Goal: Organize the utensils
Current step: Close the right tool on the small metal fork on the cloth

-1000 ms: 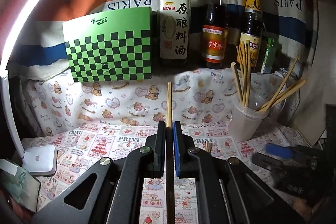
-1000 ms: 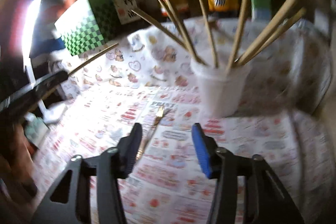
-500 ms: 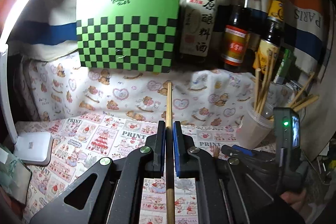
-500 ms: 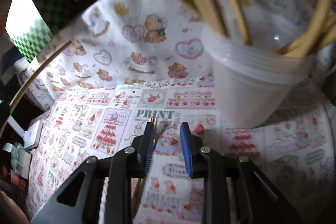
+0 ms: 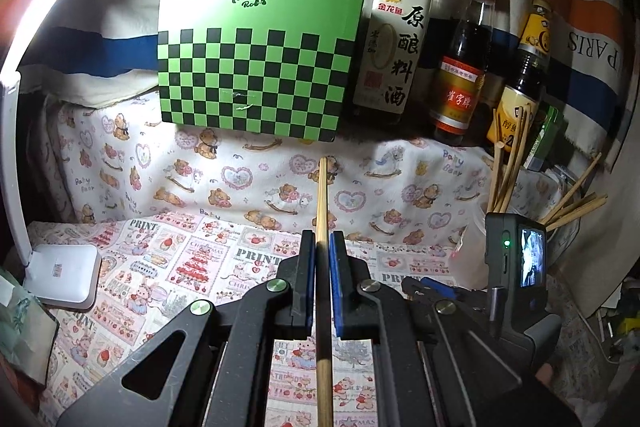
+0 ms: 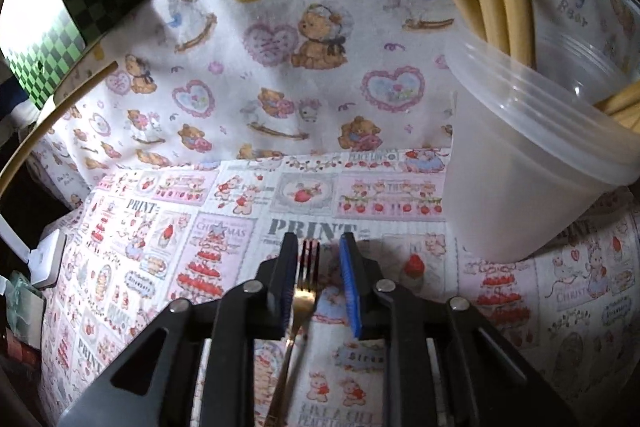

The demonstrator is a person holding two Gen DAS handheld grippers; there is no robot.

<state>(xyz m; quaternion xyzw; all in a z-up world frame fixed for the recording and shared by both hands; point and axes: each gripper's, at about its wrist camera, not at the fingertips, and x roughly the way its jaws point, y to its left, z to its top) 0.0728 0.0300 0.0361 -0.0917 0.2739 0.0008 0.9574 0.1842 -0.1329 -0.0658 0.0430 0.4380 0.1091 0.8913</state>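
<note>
My left gripper (image 5: 322,239) is shut on a wooden chopstick (image 5: 322,195) that sticks out forward between its pads, above the printed cloth. A small gold fork (image 6: 306,291) lies on that cloth. My right gripper (image 6: 318,243) is low over the fork with its jaws closing. The fork's head rests against the left pad, with a gap to the blue right pad. To the right stands a translucent plastic cup (image 6: 520,187) holding several chopsticks (image 5: 512,163). In the left wrist view the right gripper (image 5: 432,285) shows low on the right, in front of the cup.
A green checkered box (image 5: 256,63) and three sauce bottles (image 5: 396,39) stand along the back against a striped cloth. A white lamp base (image 5: 64,279) sits at the left, its arm rising along the left edge. The held chopstick (image 6: 40,131) crosses the right wrist view's left side.
The right gripper came down beside the cup to the fork, and its jaws narrowed around it. The left gripper kept its chopstick and shifted slightly left.
</note>
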